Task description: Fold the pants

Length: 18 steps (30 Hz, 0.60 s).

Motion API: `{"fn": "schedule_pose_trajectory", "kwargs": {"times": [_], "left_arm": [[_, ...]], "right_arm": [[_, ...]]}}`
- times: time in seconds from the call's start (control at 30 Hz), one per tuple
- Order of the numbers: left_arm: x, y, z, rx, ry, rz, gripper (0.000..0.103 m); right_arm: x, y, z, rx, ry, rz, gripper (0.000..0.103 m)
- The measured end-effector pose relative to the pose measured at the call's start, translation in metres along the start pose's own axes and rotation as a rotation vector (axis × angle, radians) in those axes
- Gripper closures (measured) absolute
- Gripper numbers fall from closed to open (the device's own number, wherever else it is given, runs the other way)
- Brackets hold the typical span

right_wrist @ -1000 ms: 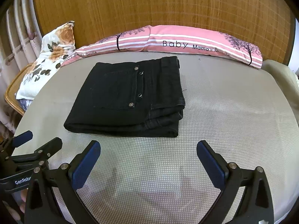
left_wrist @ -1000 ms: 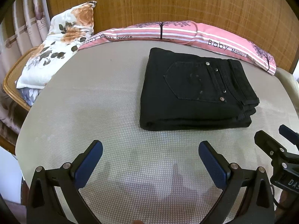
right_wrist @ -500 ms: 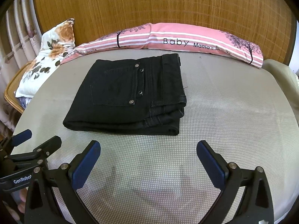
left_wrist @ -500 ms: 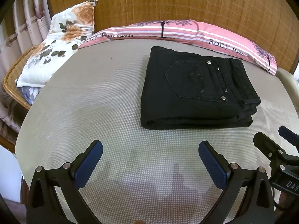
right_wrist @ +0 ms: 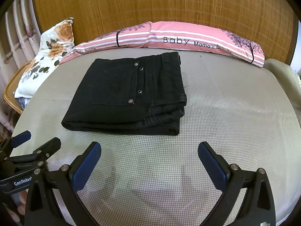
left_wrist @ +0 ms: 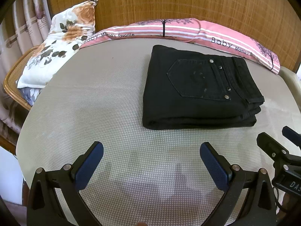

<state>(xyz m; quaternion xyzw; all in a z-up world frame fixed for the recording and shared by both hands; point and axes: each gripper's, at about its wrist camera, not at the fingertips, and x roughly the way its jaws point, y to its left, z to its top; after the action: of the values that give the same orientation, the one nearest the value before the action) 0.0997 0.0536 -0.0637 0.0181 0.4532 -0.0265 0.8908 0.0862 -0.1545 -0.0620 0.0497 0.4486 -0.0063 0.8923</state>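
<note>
Pants (left_wrist: 199, 88) folded into neat stack on mat (left_wrist: 94, 103); left gripper (left_wrist: 151, 162) and right gripper (right_wrist: 149, 162) spread wide, empty; nothing left apparently.

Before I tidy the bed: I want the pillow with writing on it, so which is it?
The long pink striped pillow along the wicker headboard, printed "Baby Mama's favorite"; the white floral pillow at the left shows only flowers.

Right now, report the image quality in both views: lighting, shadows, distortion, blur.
Left wrist view: even daylight, sharp; fisheye bends the grey textured mattress edge, dark corners; soft shadows under the open left hand-held gripper. Right wrist view: same bowing; folded black jeans lose detail in shade, rivets glint; faint shadows below the open right hand-held gripper.
</note>
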Motion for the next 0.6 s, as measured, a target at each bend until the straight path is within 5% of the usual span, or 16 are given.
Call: {"fn": "schedule_pose_trajectory", "kwargs": {"times": [0.6], "left_arm": [[-0.0001, -0.001, 0.0017, 0.012, -0.012, 0.009, 0.001]], "right_arm": [[0.0005, 0.0007, -0.0004, -0.001, 0.002, -0.002, 0.001]]}}
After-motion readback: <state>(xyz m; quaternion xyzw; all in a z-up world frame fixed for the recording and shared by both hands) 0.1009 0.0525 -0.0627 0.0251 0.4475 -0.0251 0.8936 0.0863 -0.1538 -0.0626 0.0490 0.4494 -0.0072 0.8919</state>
